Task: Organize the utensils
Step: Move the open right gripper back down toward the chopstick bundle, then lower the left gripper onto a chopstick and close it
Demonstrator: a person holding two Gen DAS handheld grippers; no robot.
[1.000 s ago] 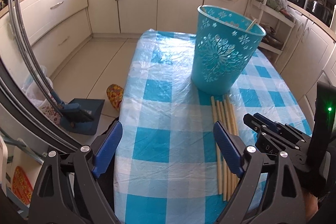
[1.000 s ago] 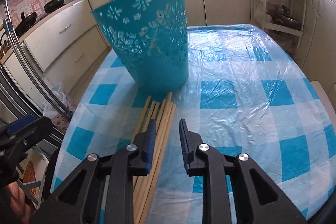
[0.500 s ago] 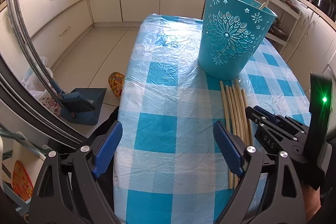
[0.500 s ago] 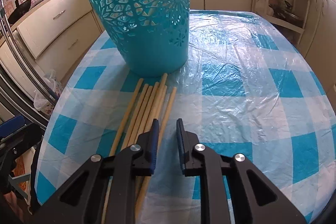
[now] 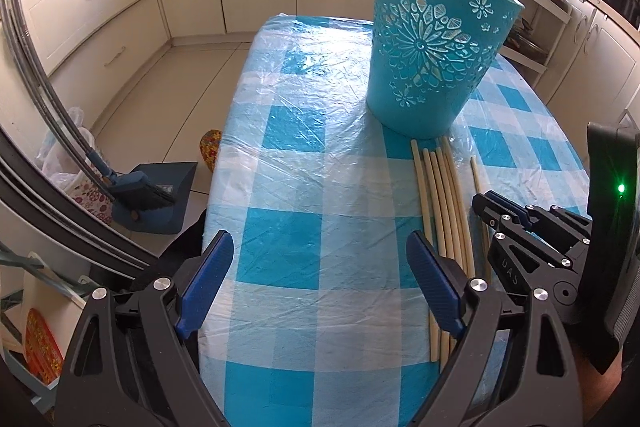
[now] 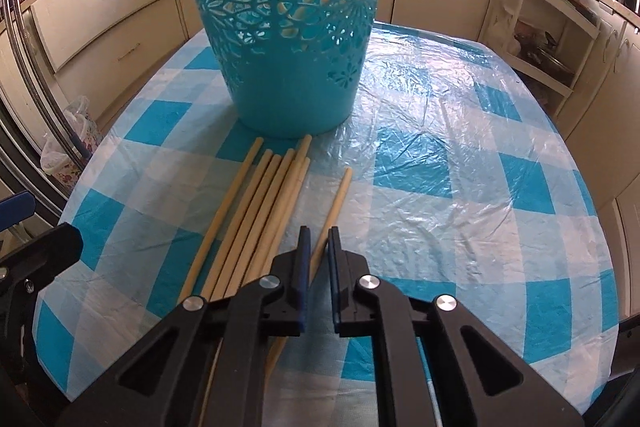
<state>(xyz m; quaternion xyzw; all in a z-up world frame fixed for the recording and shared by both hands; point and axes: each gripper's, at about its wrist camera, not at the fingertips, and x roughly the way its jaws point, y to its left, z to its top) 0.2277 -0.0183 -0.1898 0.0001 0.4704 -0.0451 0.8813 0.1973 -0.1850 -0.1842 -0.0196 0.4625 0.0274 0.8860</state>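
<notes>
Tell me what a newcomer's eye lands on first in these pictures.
First the tall turquoise plastic basket with cut-out flower patterns, standing upright on the blue-and-white checked tablecloth under clear plastic. Next the row of pale wooden sticks lying side by side in front of its base, with one lone wooden stick apart to the right. The right tool is shut on that lone stick, while the left tool is open over bare cloth.

Chopsticks point(image 6: 256, 211): pale wood, about six lying flat side by side on checked cloth, tips just short of basket base; one more point(image 6: 334, 207) set slightly apart to the right. Basket point(image 6: 286, 27): teal plastic, floral cut-outs, upright.
</notes>
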